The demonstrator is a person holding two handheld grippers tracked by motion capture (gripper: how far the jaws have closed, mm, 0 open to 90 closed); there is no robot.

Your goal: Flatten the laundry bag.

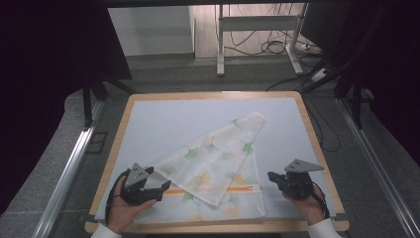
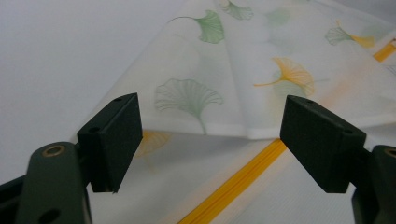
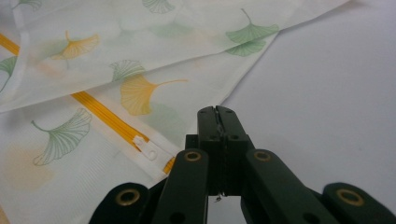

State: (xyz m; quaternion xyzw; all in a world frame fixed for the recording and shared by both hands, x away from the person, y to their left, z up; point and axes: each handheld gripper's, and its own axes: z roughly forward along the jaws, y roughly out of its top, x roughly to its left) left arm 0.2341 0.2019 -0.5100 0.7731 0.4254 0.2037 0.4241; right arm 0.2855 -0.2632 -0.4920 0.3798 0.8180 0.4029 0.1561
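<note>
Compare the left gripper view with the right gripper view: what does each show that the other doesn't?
Left gripper view: the left tongs, wide open, aimed at a folded edge of the ginkgo-print cloth. Right gripper view: the right tongs, shut on nothing, with the white zipper pull just beside them. Both: the cloth, its orange zipper strip and the pale mat.
</note>
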